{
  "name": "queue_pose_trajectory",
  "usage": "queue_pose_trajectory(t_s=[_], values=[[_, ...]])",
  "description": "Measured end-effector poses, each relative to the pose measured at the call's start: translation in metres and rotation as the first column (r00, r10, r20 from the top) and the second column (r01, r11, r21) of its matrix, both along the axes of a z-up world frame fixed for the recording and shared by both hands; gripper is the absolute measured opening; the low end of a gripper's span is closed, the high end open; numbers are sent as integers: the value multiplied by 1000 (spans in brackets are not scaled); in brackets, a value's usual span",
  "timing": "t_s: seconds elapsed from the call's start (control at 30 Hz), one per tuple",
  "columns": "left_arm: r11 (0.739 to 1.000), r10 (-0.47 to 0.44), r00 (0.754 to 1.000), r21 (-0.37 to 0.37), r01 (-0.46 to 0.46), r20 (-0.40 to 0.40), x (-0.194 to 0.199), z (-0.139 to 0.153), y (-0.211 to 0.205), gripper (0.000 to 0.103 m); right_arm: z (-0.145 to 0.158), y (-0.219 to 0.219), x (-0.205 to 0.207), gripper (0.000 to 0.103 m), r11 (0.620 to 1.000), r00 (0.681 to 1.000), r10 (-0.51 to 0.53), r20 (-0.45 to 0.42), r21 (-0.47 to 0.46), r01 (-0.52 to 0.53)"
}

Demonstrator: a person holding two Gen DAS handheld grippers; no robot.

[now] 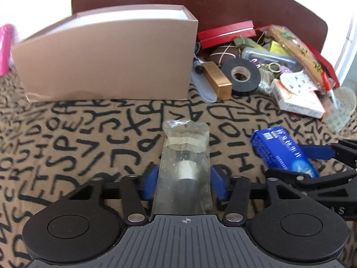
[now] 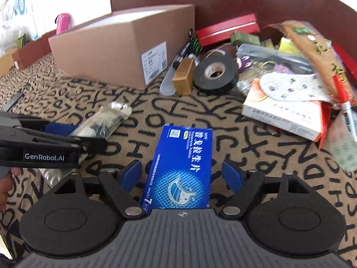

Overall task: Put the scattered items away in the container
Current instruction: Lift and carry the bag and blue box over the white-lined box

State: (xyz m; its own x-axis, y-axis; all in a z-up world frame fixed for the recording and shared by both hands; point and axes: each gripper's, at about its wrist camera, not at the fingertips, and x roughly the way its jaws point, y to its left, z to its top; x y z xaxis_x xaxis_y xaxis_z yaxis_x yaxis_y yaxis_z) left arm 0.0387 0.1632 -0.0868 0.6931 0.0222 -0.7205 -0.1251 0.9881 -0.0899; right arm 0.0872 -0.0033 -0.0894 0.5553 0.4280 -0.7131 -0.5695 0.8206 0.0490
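My left gripper (image 1: 184,182) is shut on a clear plastic packet (image 1: 185,156) with a small white and dark part inside; its blue pads press both sides. The packet also shows in the right wrist view (image 2: 104,120). My right gripper (image 2: 181,175) has a blue medicine box (image 2: 181,165) between its pads; the left pad touches the box, the right pad stands slightly off it. The blue box also shows in the left wrist view (image 1: 282,151). The open brown cardboard box (image 1: 104,60) stands at the back left, also in the right wrist view (image 2: 125,47).
A pile lies at the back right: black tape roll (image 1: 241,76), gold box (image 1: 217,79), red box (image 1: 225,33), white and orange box (image 1: 299,100), patterned insole (image 2: 292,87), pens, keyring. A letter-print cloth (image 1: 67,145) covers the surface. A pink bottle (image 2: 63,22) stands far left.
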Motion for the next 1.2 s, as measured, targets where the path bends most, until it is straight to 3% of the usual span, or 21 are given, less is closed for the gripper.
queue_pose_trajectory(t_s=[0.07,0.13,0.23,0.3,0.5,0.7,0.83,1.0,1.2], values=[[1000,-6,1000,-9,6,-3,0,0,2,56,-1,0,0,65,1000,1000,-3,-1,6,3],[1000,-18,1000,-3,18,-5,2,-2,1,66,-1,1,1,66,1000,1000,-5,-3,7,5],[999,-36,999,38,36,4,3,-5,-6,66,-4,5,0,65,1000,1000,0,10,-5,0],[997,-35,999,62,35,12,3,-6,-8,51,-5,7,0,63,1000,1000,9,21,-11,-9],[998,-35,999,59,34,22,-2,-4,-6,45,-2,8,-2,61,1000,1000,10,5,3,-10],[999,-24,999,-31,25,37,-20,8,6,42,17,6,-13,61,991,997,68,-38,115,-63],[998,7,993,-57,0,114,-34,34,20,42,43,11,-18,61,982,995,102,11,157,-102],[999,27,965,-42,-17,261,-41,91,48,42,87,28,-9,61,962,985,147,96,219,-165],[997,72,928,-49,-58,365,-11,153,99,42,137,76,29,61,940,966,186,182,252,-228]])
